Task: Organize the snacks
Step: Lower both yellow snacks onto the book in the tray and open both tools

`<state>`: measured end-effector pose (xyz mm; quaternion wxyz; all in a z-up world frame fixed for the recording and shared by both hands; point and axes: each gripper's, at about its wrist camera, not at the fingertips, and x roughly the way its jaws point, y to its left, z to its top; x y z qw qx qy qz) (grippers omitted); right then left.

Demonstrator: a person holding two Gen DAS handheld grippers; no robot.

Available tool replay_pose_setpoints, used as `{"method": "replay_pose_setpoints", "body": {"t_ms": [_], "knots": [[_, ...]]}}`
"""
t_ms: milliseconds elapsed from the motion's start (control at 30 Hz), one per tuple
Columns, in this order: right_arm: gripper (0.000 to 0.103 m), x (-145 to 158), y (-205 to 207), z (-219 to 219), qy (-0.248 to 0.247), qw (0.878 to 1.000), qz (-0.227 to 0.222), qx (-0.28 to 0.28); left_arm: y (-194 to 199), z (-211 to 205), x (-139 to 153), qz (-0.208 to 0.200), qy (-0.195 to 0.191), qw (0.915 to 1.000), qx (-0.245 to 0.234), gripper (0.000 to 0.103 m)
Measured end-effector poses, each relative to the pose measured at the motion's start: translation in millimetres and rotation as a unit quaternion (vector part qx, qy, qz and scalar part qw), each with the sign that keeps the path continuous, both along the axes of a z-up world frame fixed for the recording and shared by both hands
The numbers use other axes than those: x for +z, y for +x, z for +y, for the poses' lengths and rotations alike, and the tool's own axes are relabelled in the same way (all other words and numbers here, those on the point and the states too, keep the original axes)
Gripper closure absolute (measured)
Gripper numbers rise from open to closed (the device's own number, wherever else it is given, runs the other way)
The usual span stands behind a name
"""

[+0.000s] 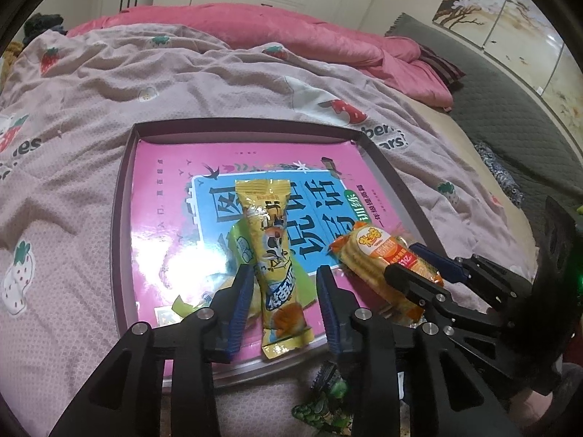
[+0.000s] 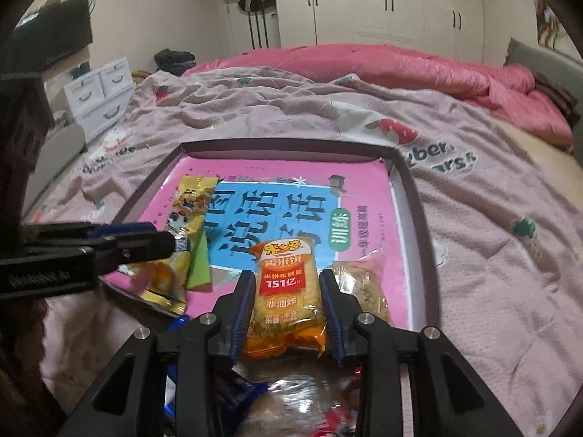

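In the tray (image 2: 411, 196), the right gripper (image 2: 288, 306) clamps the orange rice-cracker pack (image 2: 286, 291), long axis toward 12 o'clock; the left gripper (image 1: 286, 306) stands released around the yellow stick pack (image 1: 273, 251).

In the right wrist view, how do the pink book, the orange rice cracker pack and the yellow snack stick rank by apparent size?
1. pink book, clearly largest.
2. orange rice cracker pack, though nearest the camera.
3. yellow snack stick, partly hidden by the other tool, so this ranking is unsure.

A strawberry-print blanket (image 2: 255, 116) covers the bed. Beyond it lies a pink quilt (image 2: 400, 69), with white wardrobe doors (image 2: 382, 3) behind. Left of the blanket stand white drawer units (image 2: 98, 91); a painted panel (image 1: 484, 3) hangs to its right.
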<state>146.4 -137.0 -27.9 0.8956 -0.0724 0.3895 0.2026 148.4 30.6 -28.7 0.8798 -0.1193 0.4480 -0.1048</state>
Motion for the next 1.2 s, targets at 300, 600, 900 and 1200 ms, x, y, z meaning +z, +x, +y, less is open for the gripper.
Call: {"method": "replay_pose_setpoints", "body": {"t_ms": [300,600,900,1200], "knots": [[0.067,-7.0,16.4,-3.5,-0.011,1.0,-0.01,-0.016,-5.7,-1.5,6.0,-0.003,-0.002,1.0,-0.003,0.056],[0.059,3.7,13.8,-11.8,0.007,1.0,-0.017,-0.022,-11.0,-0.9,15.6,-0.011,0.002,0.9999,-0.002,0.047],[0.055,19.9,8.6,-22.0,0.029,0.999,-0.021,-0.03,-16.4,0.6,26.9,-0.021,0.004,0.9998,-0.001,0.041],[0.054,38.8,-4.8,-37.2,0.05,0.997,-0.031,-0.041,-26.4,0.6,40.4,-0.035,0.003,0.9994,-0.005,0.034]]}}
